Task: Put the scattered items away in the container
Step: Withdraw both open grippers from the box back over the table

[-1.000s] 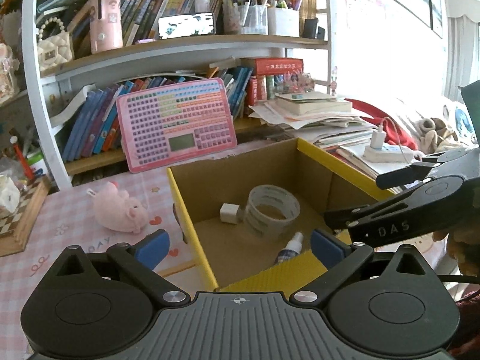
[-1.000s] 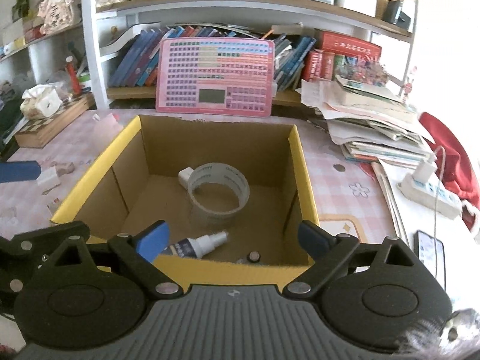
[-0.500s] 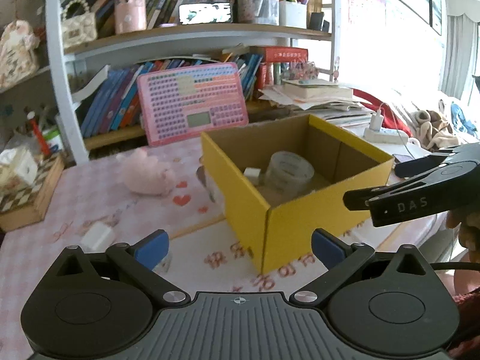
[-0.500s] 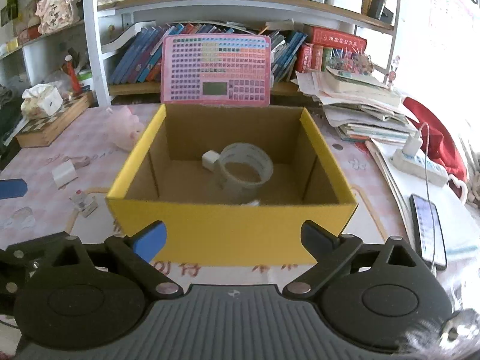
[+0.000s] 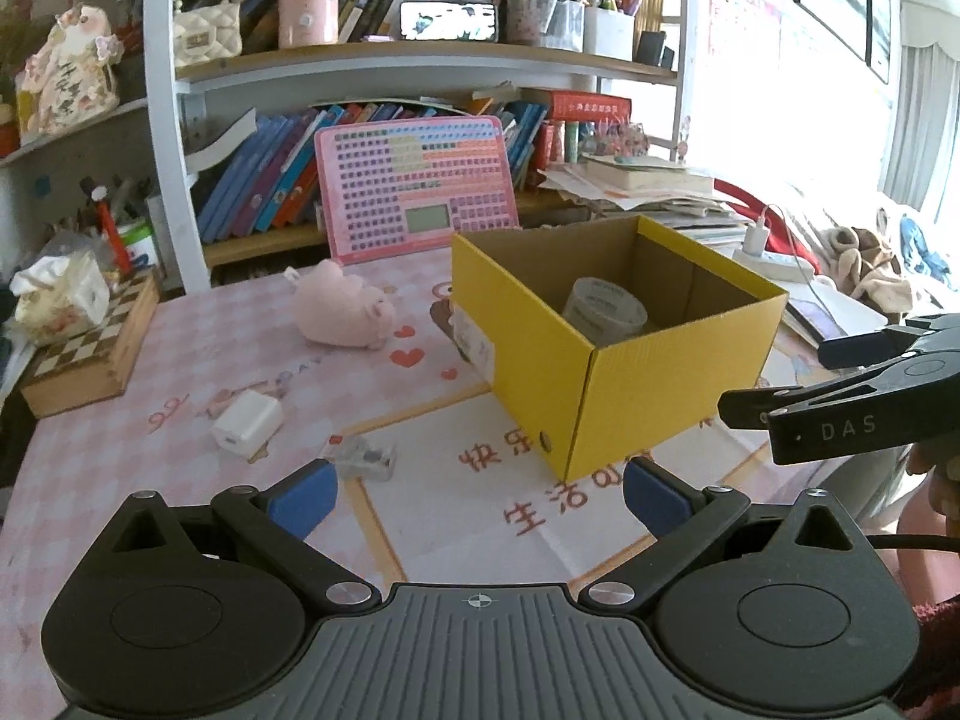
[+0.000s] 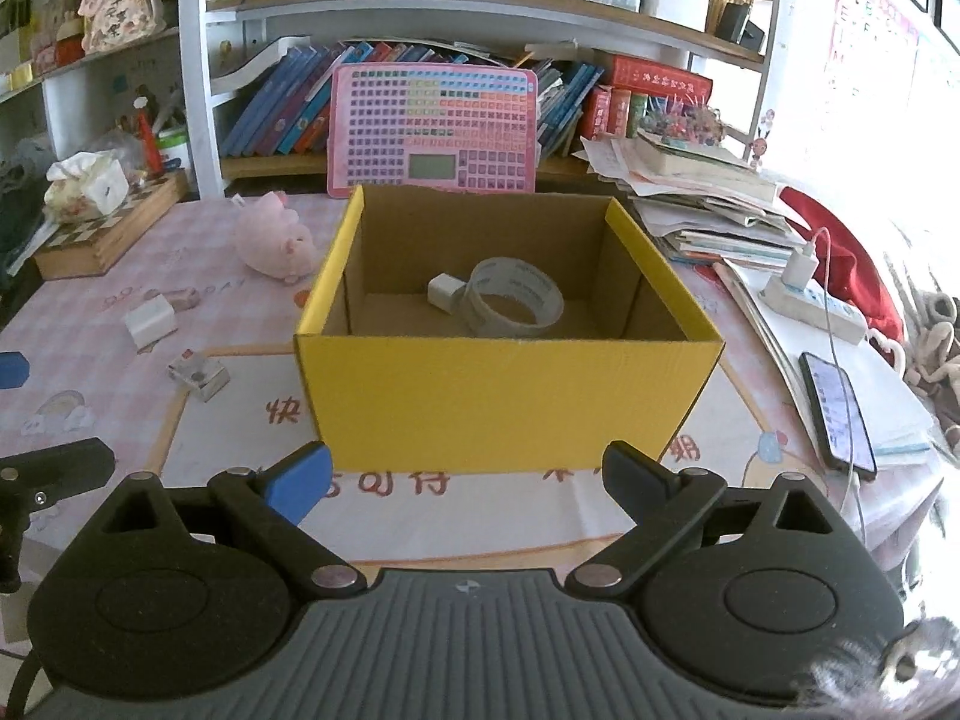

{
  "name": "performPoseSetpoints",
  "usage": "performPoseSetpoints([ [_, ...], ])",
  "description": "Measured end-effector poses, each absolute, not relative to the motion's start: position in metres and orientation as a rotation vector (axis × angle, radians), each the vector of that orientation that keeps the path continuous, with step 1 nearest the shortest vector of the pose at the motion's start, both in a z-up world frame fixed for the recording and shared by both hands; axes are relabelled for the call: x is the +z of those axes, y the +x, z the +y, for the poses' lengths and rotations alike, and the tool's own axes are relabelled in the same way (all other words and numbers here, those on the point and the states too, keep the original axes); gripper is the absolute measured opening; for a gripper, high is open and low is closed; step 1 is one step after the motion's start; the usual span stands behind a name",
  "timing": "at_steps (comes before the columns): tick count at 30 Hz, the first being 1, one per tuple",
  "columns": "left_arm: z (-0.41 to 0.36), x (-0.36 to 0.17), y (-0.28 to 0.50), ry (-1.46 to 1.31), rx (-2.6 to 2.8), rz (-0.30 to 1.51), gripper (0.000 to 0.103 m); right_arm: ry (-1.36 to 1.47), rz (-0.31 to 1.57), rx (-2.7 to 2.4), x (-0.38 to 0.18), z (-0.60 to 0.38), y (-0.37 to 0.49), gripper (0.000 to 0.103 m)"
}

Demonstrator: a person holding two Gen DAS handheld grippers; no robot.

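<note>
The yellow cardboard box [image 6: 510,396] stands mid-table, also in the left wrist view [image 5: 648,384]. Inside lie a tape roll [image 6: 516,300] and a small white cube [image 6: 443,290]. On the pink tablecloth to its left are a pink plush pig [image 5: 345,312], a white charger block [image 5: 247,423] and a small clear case [image 5: 366,457]; the right wrist view shows the pig [image 6: 273,240], charger [image 6: 150,320] and case [image 6: 198,377] too. My left gripper [image 5: 477,492] is open and empty, left of the box. My right gripper [image 6: 468,480] is open and empty before the box's front wall.
A bookshelf with a pink keyboard toy [image 6: 433,127] lines the back. A wooden chess box [image 5: 90,360] sits far left. Stacked papers [image 6: 702,204], a power strip [image 6: 810,300] and a phone [image 6: 837,414] lie right of the box.
Both grippers have pulled back and away from over the box; it now shows from outside. The left view has swung left, showing the loose items on the cloth.
</note>
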State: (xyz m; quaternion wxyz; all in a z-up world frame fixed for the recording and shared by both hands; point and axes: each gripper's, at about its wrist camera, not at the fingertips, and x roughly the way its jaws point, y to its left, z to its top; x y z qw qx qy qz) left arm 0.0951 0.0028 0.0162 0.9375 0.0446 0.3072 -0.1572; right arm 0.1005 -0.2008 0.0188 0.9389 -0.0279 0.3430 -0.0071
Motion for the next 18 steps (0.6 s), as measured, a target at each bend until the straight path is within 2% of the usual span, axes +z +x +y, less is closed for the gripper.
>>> performPoseSetpoints([
  [18, 0.052, 0.007, 0.068, 0.111, -0.286, 0.665, 0.103, -0.062, 0.749, 0.006, 0.003, -0.145, 0.077, 0.098],
])
